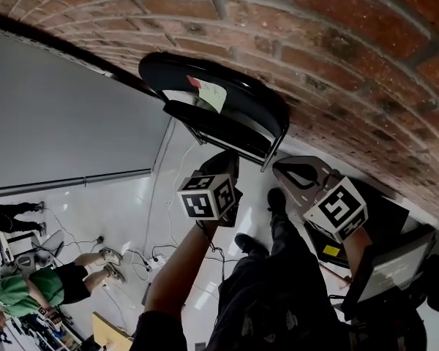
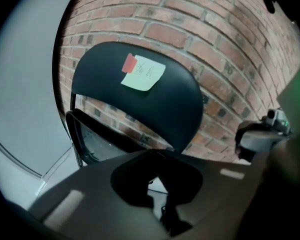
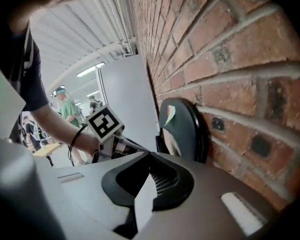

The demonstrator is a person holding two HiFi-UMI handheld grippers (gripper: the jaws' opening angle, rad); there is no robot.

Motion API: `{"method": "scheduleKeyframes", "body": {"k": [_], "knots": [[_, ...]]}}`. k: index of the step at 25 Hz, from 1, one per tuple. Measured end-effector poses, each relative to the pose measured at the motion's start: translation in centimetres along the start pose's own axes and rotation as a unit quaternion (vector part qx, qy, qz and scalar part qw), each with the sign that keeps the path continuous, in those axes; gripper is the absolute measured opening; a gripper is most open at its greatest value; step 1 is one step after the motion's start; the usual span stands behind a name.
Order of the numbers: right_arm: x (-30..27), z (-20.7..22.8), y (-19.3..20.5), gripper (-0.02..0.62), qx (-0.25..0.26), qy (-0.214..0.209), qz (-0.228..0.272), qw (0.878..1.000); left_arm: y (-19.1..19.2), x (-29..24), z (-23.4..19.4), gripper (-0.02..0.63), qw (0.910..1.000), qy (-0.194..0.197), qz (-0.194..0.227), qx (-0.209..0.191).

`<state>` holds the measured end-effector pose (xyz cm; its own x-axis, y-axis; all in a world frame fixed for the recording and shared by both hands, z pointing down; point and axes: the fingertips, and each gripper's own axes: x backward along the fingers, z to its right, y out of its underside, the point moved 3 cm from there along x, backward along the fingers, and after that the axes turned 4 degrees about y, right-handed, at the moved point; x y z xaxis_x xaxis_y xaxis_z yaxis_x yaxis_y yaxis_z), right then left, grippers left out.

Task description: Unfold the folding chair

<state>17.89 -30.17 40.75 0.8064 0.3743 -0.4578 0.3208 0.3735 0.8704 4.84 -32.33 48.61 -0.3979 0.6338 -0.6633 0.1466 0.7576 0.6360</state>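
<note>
Head view: the folding chair [image 1: 227, 112] stands folded on the floor, leaning against the brick wall [image 1: 366, 64]; your left gripper [image 1: 223, 167] and right gripper [image 1: 301, 175] hover near it. Left gripper view: your jaws are clenched, empty, facing the folding chair. Right gripper view: jaws likewise clenched, empty.

Head view sits up top and looks steeply down past both arms at the folding chair [image 1: 227, 112] leaning on the brick wall [image 1: 329, 57]. Left gripper view rides the left claw [image 1: 223, 165] and faces the chair's back nearly head-on, pretty close. Right gripper view rides the right claw [image 1: 298, 172] and looks along the wall, catching the chair edge-on. All three share chair and wall.
</note>
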Motion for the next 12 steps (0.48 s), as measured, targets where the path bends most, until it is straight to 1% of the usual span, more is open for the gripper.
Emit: {"method": "scheduleKeyframes", "body": {"k": [3, 4, 5, 6, 7, 8, 9, 12], "knots": [[0.0, 2.5, -1.7, 0.003, 0.034, 0.066, 0.016, 0.997, 0.1, -2.6, -1.5, 0.003, 0.9991, -0.02, -0.009, 0.036], [0.0, 3.2, -2.2, 0.003, 0.048, 0.084, 0.02, 0.995, 0.2, -3.4, -1.9, 0.028, 0.9984, -0.022, -0.012, 0.051], [0.0, 3.8, -2.7, 0.003, 0.062, 0.098, 0.023, 0.993, 0.2, -4.0, -2.3, 0.102, 0.9976, -0.024, -0.016, 0.063], [-0.1, 4.2, -3.1, 0.005, 0.074, 0.109, 0.026, 0.991, 0.2, -4.6, -2.6, 0.146, 0.997, -0.026, -0.018, 0.071], [-0.2, 4.6, -3.4, 0.028, 0.082, 0.116, 0.028, 0.989, 0.2, -5.0, -2.8, 0.167, 0.9965, -0.029, -0.019, 0.076], [-0.3, 4.9, -3.7, 0.07, 0.086, 0.123, 0.029, 0.988, 0.2, -5.4, -3.1, 0.206, 0.9962, -0.032, -0.019, 0.079], [-0.3, 5.2, -3.9, 0.096, 0.087, 0.129, 0.028, 0.987, 0.2, -5.8, -3.3, 0.254, 0.9957, -0.034, -0.021, 0.083], [-0.6, 5.9, -4.0, 0.155, 0.089, 0.153, 0.019, 0.984, 0.4, -7.0, -3.8, 0.349, 0.9927, -0.032, -0.028, 0.113]]}}
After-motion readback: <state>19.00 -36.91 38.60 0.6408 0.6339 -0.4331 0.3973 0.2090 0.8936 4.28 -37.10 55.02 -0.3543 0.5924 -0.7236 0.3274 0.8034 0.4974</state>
